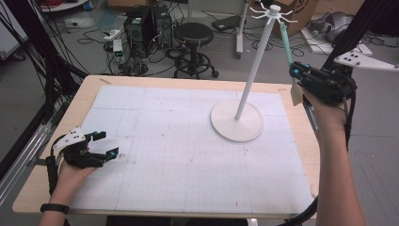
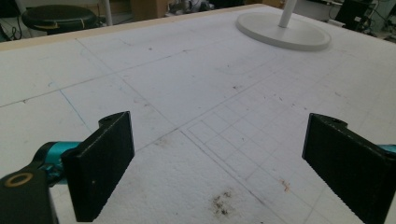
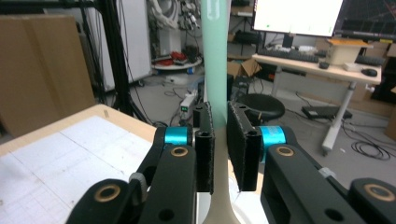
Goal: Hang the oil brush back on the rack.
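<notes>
Pale green plastic spatula w/ cream-coloured blade (image 1: 287,49) hung near vertical at the far right of the bench, its handle top up by the hook ring of the tall white rack w/ round base (image 1: 236,121); whether it sat on a hook could not be told. Right gripper (image 1: 297,74), held in the person's right hand above the bench's right edge, had its fingers (image 3: 246,140) nearly together around the spatula's handle (image 3: 214,65). One finger lay against the handle; a thin gap showed at the other. Blade hung just below the fingers.

Left gripper (image 1: 104,145) lay low over the near-left part of the white gridded foam sheet (image 1: 188,155) covering the wooden bench (image 1: 89,92). Its fingers (image 2: 100,163) stood wide apart w/ nothing between them, well apart from the rack.

Black round stool (image 1: 194,34) stood on the floor beyond the bench.
</notes>
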Tool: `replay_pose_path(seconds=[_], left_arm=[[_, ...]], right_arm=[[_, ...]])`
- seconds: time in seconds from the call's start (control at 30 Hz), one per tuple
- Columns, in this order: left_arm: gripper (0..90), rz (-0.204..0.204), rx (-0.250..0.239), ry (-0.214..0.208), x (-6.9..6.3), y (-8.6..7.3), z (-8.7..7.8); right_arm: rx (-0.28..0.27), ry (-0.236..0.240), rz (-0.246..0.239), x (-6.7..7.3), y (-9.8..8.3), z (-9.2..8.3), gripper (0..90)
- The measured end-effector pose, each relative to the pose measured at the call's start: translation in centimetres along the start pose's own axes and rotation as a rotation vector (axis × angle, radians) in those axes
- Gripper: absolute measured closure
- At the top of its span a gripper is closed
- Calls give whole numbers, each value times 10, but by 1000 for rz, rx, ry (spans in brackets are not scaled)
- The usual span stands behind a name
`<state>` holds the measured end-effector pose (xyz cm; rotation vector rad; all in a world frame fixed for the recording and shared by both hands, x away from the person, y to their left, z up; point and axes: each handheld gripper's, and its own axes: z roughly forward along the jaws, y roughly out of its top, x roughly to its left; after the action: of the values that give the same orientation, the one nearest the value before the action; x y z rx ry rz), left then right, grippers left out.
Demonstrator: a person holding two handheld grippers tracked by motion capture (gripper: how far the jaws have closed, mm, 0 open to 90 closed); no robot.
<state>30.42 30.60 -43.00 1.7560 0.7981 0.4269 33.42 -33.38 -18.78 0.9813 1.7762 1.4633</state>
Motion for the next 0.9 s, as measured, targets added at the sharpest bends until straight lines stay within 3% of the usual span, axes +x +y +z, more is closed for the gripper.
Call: replay_pose_path(seconds=[0.23, 0.43, 0.67, 0.9], left_arm=[[96, 2, -1, -2, -1, 0, 0], [96, 1, -2, -1, -1, 0, 0], [96, -16, -34, 1, 0, 2, -2], [96, -8, -48, 10, 1, 2, -4]], right_arm=[[32, 12, 4, 7, -4, 13, 668], [20, 68, 15, 7, -15, 11, 528], [24, 145, -3, 11, -54, 3, 411], [39, 201, 10, 14, -107, -4, 326]])
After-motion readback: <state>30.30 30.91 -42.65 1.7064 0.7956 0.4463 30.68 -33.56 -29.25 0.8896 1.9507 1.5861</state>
